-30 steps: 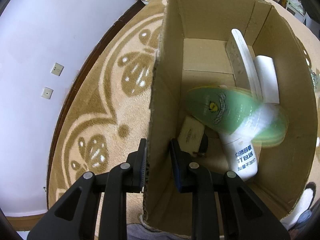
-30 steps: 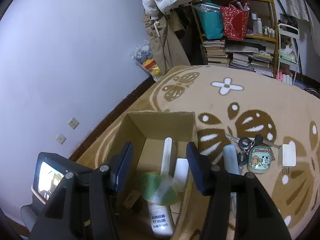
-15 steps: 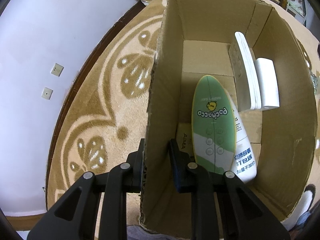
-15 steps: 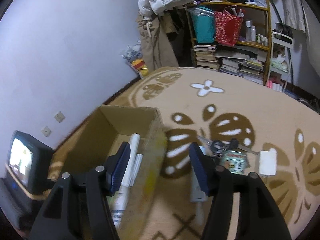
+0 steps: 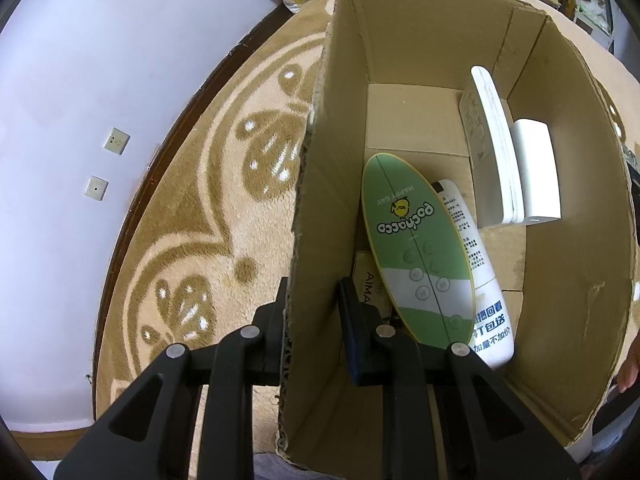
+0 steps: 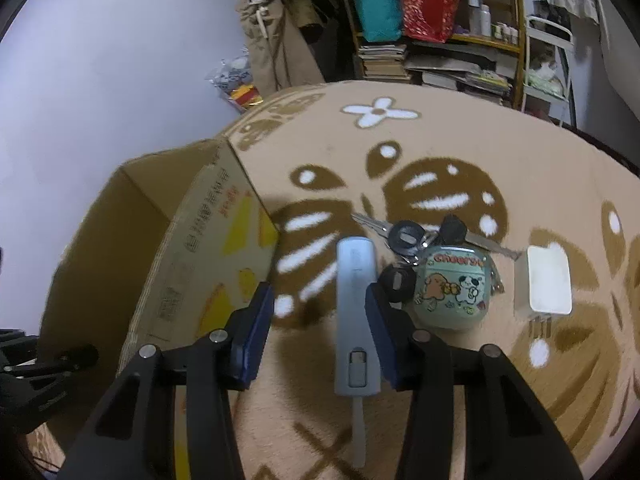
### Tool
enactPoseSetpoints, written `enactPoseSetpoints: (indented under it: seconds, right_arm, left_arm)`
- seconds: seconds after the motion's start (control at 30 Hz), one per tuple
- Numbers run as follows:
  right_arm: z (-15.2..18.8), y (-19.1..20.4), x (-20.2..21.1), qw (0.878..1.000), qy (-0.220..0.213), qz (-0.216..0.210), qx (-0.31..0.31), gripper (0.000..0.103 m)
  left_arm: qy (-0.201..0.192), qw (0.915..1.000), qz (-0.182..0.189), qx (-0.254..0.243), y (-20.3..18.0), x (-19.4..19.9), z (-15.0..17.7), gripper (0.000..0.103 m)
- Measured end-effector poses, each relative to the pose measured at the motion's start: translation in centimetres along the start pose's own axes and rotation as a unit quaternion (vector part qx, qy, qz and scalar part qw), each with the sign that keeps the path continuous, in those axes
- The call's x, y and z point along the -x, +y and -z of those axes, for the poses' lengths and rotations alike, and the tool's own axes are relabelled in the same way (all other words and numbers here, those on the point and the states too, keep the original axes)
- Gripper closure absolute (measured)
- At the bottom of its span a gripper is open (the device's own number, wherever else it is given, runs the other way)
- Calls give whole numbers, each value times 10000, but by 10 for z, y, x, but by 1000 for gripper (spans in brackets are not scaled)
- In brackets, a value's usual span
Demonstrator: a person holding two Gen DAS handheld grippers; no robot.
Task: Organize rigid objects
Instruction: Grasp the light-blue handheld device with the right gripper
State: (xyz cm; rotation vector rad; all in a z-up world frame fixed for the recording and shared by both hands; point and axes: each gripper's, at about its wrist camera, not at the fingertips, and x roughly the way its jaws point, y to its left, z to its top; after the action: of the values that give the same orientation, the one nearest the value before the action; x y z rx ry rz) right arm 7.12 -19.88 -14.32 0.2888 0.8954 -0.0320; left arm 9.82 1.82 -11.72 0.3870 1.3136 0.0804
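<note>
The green oval board [image 5: 416,256] now lies settled inside the cardboard box [image 5: 560,240], leaning on a white tube [image 5: 476,264]. The left gripper [image 5: 312,316] still pinches the box wall. The right gripper [image 6: 320,332] has swung away, fingers spread, apparently above the grey-blue device [image 6: 356,312] beside the keys [image 6: 412,236]

Tan carpet [image 6: 460,140] patterned with brown leaves and white flecks. Plain brown cardboard box [image 5: 568,280], yellow patches and red print on its outer wall. Green oval board [image 5: 416,256] with white band and yellow cartoon. Mint pouch [image 6: 454,292] printed with cartoon animals. Pale blue-grey bar [image 6: 356,312]. White block [image 6: 548,280].
</note>
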Motion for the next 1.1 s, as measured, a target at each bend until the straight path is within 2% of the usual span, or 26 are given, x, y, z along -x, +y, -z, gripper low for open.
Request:
enactPoseSetpoints:
  seconds: [0.2,0.27,0.33,0.57,0.7,0.93,1.1]
  right_arm:
    - [5,-5,-10,9998,103,141,-58,54]
    - [7,-8,-15,9995,223,199,-51,70]
    - [7,-8,-17,9992,296,277,-6,76]
    - [13,-17,-23,9988,330,-39,-359,73]
    - [17,-18,-36,9982,484,31,-352,73]
    - [19,-6,-28,9986,327,396,-154,74]
    - [14,-6,-14,9987,261,172,-411,74]
  left_arm:
    - [-20,10000,-14,-3,0,0,0,82]
    - [-20,10000,-2,2,1,1,1,82]
    - [-22,10000,-11,-7,0,1,1,82]
    - [-24,10000,-63,-16,-2,2,2,82]
    - [-24,10000,-62,-17,-3,3,2,82]
    - [-26,10000,-61,-30,-4,3,2,82]
    - [-25,10000,-59,-26,-3,3,2,82]
